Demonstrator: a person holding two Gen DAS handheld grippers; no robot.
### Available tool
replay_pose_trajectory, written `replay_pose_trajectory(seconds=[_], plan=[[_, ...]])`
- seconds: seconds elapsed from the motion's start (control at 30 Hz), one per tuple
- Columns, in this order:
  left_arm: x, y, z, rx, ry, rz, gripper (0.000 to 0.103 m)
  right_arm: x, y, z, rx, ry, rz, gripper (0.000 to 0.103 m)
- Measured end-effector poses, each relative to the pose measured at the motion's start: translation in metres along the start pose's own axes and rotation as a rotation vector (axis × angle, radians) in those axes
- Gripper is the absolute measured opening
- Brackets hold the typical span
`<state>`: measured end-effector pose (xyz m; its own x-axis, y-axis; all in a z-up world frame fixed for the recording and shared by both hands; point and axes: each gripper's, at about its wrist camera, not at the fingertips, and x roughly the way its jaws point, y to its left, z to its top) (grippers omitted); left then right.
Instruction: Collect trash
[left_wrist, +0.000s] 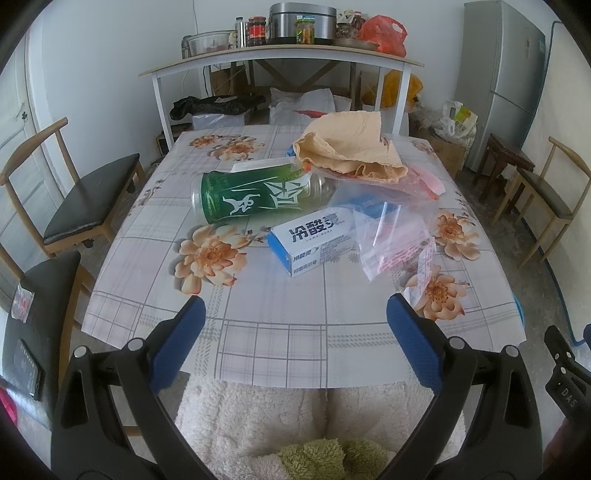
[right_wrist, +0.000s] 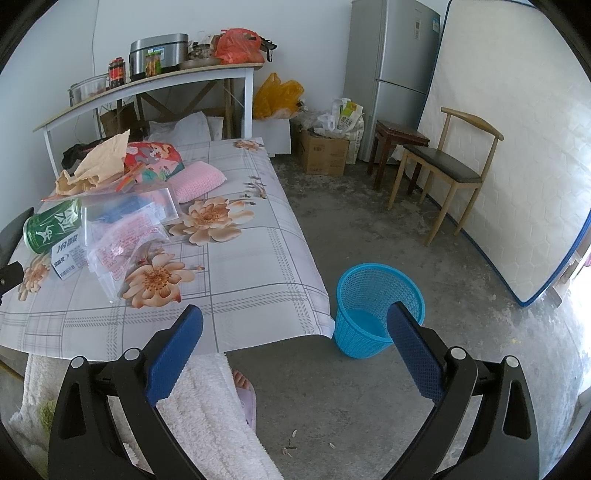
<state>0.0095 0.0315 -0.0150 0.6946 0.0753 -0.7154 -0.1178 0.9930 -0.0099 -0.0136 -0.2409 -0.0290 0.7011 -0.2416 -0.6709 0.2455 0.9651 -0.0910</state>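
Note:
Trash lies on the flowered table: a green bottle on its side, a blue and white box, clear plastic bags and crumpled tan paper. They also show in the right wrist view: the bottle, box, bags and paper. A blue mesh bin stands on the floor by the table's right corner. My left gripper is open and empty over the near table edge. My right gripper is open and empty, between table corner and bin.
A pink pad and a colourful packet lie at the table's far side. Chairs stand left and right. A shelf table with jars, a fridge, boxes and a leaning mattress line the room.

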Motion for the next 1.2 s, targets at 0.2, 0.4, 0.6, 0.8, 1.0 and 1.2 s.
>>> replay_pose_trajectory(seconds=[0.2, 0.4, 0.6, 0.8, 1.0, 1.2], plan=[[0.001, 0.003, -0.003, -0.004, 0.004, 0.001, 0.095, 0.000, 0.001, 0.000, 0.001, 0.000, 0.001, 0.097], [0.003, 0.004, -0.003, -0.006, 0.016, 0.000, 0.095, 0.001, 0.003, 0.000, 0.001, 0.002, 0.000, 0.097], [0.006, 0.005, -0.002, -0.011, 0.031, -0.017, 0.095, 0.001, 0.005, 0.000, 0.000, 0.000, -0.001, 0.097], [0.011, 0.014, 0.004, -0.050, 0.037, -0.029, 0.095, 0.002, 0.011, 0.007, -0.006, -0.008, -0.003, 0.097], [0.023, 0.033, 0.014, -0.146, 0.054, -0.119, 0.095, 0.006, 0.019, 0.022, -0.019, -0.045, 0.003, 0.097], [0.032, 0.045, 0.023, -0.185, 0.016, -0.199, 0.095, 0.010, 0.035, 0.044, -0.043, -0.100, 0.025, 0.097]])
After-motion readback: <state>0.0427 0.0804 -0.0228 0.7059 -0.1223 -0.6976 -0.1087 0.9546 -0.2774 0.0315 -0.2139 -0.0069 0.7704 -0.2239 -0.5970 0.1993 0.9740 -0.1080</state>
